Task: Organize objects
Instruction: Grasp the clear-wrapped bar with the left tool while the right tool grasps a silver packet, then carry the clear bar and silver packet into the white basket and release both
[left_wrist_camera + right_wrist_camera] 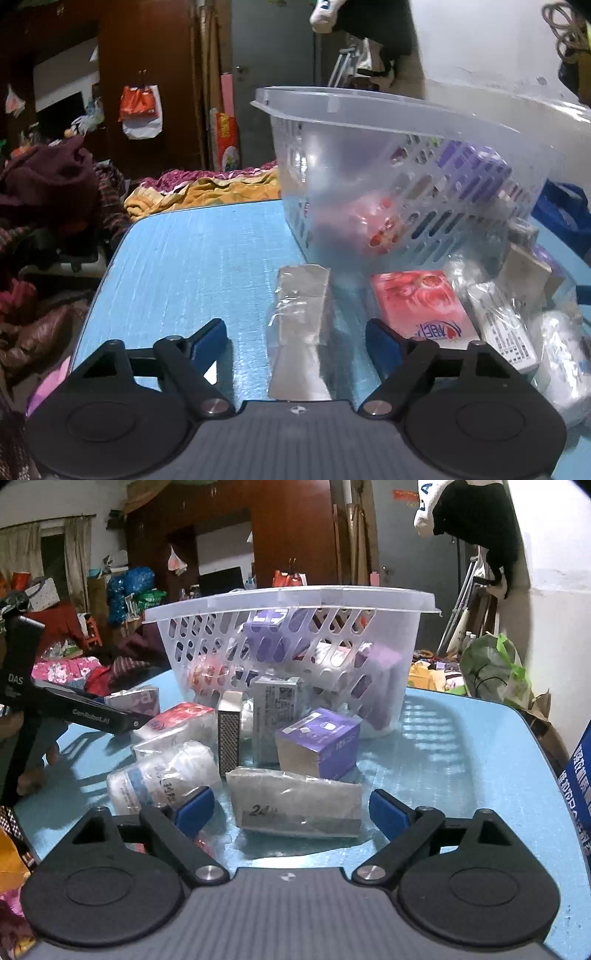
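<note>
A clear slotted basket (291, 657) stands on the blue table (461, 775), toward its far side. Through its walls show a purple box (267, 633) high near the middle, a second purple pack (380, 672) leaning at the right wall, a white pack (325, 661) between them, and a red-and-white item (205, 674) low at the left. How these rest on one another cannot be told through the plastic.

Loose goods crowd the table just in front of the basket: a purple cube (319, 740), a grey carton (275, 716) upright behind it, a matchbox (229, 734) on end, a red pack (177, 718), and a wrapped jar (162, 779) on its side.

The right gripper (291, 812) is wide open and holds nothing; a flat wrapped packet (295, 805) lies on the table between its blue pads (386, 812), touching neither.

In the left view the left gripper (295, 339) is likewise spread wide and empty, with a silver wrapped bar (301, 325) lying lengthwise between its fingers. A pink soap box (421, 306) sits just right of the bar, near the basket's (388, 177) base.
</note>
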The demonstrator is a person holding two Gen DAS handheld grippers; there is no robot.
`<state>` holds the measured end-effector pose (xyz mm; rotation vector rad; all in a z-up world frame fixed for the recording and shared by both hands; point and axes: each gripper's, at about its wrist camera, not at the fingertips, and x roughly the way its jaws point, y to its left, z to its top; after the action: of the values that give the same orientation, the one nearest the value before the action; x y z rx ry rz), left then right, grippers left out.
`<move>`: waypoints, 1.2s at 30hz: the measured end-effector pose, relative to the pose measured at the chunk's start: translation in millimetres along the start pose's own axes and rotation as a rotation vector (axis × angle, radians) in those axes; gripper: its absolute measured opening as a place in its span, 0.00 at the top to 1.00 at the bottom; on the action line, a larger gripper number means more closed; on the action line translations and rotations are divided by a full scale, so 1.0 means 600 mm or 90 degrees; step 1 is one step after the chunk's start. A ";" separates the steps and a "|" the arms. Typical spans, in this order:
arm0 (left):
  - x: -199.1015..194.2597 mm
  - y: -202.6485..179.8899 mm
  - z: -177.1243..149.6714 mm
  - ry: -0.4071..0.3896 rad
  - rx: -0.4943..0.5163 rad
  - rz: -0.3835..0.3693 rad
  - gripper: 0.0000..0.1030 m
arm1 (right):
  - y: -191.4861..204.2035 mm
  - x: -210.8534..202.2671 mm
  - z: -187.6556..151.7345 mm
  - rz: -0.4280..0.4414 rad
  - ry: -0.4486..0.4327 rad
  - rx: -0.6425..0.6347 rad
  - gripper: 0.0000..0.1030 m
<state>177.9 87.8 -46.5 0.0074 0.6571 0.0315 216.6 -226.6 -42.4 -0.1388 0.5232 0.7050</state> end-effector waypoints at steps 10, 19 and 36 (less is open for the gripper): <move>-0.007 0.000 0.001 -0.018 0.000 -0.016 0.57 | -0.001 -0.011 -0.010 -0.005 -0.033 0.000 0.23; -0.022 -0.003 -0.002 -0.054 -0.032 -0.029 0.61 | -0.011 -0.026 -0.015 0.001 -0.082 0.024 0.23; -0.108 -0.076 0.156 -0.245 -0.005 -0.090 0.61 | 0.025 -0.069 0.170 -0.031 -0.290 -0.064 0.23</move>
<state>184.9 40.8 66.3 -0.0396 0.2716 -0.1015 222.0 -209.3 67.0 -0.0798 0.0487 0.6892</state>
